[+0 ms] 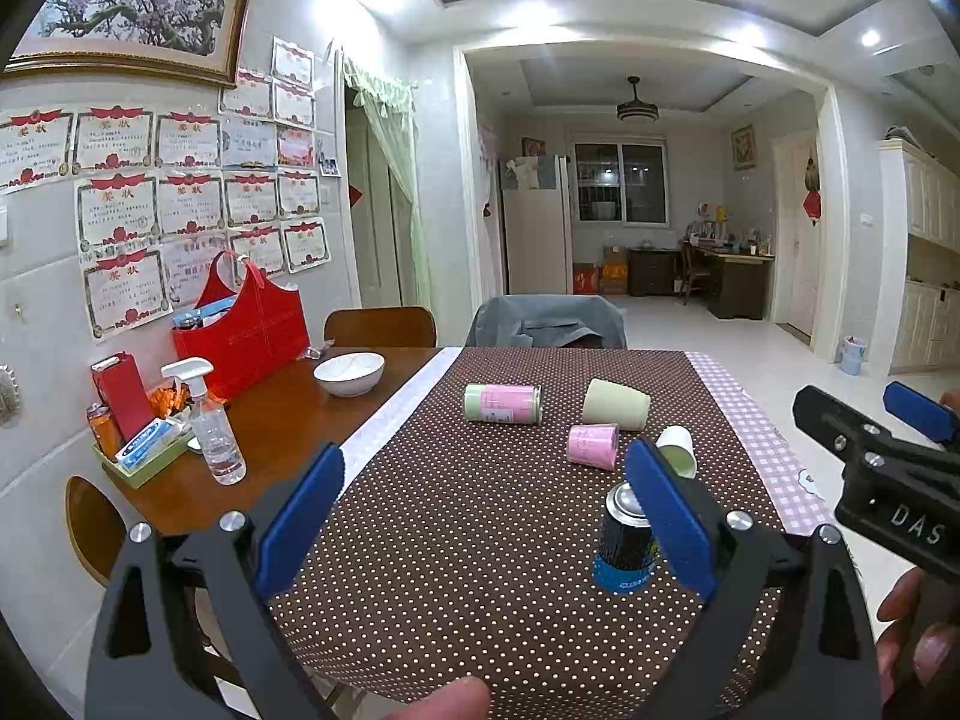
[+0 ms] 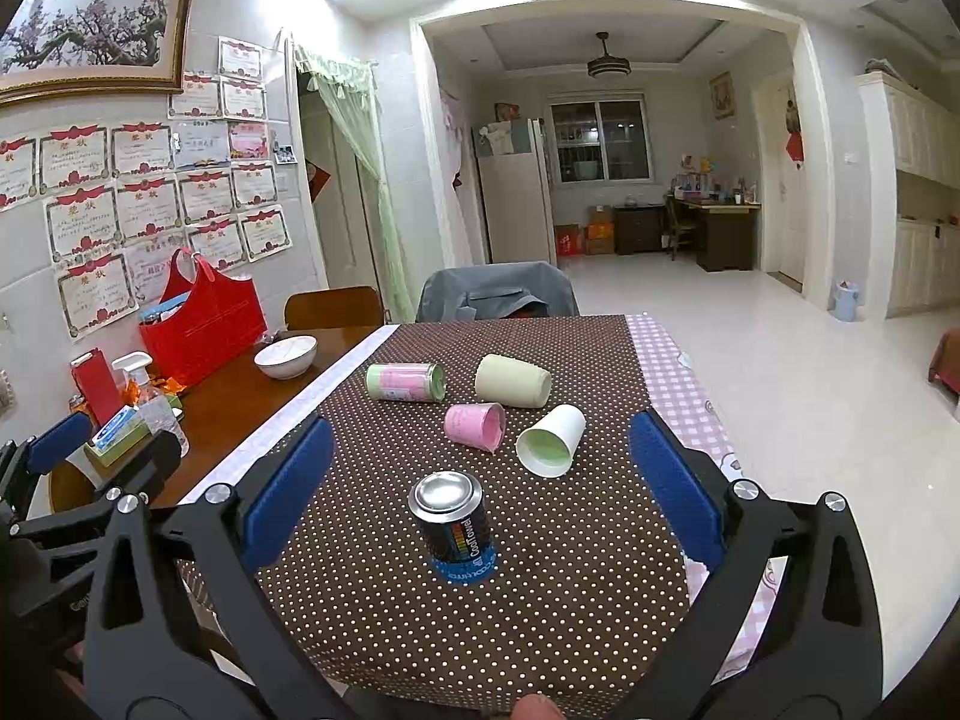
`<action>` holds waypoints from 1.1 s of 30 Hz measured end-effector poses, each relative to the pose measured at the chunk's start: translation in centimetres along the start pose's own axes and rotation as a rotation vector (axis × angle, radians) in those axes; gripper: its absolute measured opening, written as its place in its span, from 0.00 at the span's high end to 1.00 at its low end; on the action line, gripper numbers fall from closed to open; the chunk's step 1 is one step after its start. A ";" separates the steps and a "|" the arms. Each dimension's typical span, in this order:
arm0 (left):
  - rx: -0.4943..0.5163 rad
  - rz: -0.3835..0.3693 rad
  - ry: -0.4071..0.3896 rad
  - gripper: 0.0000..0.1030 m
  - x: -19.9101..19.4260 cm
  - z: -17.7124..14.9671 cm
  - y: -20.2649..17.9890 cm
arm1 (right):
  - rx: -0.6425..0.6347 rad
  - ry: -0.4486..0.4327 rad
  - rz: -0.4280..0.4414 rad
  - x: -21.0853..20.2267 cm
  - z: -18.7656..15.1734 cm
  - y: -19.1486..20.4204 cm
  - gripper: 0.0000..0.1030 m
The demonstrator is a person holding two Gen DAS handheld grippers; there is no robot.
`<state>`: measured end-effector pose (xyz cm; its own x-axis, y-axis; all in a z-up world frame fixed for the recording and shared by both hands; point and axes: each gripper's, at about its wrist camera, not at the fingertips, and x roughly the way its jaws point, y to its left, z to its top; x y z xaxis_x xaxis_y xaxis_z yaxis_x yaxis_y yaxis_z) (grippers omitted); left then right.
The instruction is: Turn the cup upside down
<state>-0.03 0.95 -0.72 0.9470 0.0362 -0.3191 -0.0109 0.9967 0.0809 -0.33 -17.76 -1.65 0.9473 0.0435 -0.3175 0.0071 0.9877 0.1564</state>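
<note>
**Cups lying on their sides, both grippers spread and empty**

Both grippers hover over the near end of the bench (image 2: pixel 384 630), which carries a brown polka-dot cloth. The left gripper (image 1: pixel 486 516) has its jaws spread wide with nothing between them; the right gripper (image 2: pixel 480 489) is likewise released and holds nothing.

Four cups lie on their sides in the middle of the cloth, well ahead of both grippers. The cream cup (image 2: pixel 513 381) lies farthest back, its mouth turned right. Left of it lies the tall pink-and-green cup (image 2: pixel 405 383). Nearer lies the small pink cup (image 2: pixel 474 425), its open mouth facing the right wrist camera. Just to its right lies the white cup (image 2: pixel 551 440), showing a pale green inside.

A dark can (image 2: pixel 454 525) with a blue band stands upside down on the cloth, closest to the grippers and framed between the right gripper's fingers.

On the bare wood at the left sit a white bowl (image 2: pixel 285 356), a red bag (image 2: pixel 201 324) and a spray bottle (image 1: pixel 210 420).
</note>
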 end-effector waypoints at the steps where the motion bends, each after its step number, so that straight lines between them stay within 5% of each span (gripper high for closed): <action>1: 0.001 0.000 -0.002 0.09 -0.1 0.0 0.0 | -0.001 0.000 0.000 0.0 0.0 0.0 0.06; 33: -0.020 0.007 -0.027 0.09 -0.8 0.2 0.8 | -0.009 0.025 0.007 0.6 -0.6 0.4 0.06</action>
<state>-0.73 1.69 -0.17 0.9553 0.0413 -0.2927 -0.0234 0.9977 0.0644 0.06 -17.26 -2.30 0.9389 0.0540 -0.3400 -0.0025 0.9887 0.1502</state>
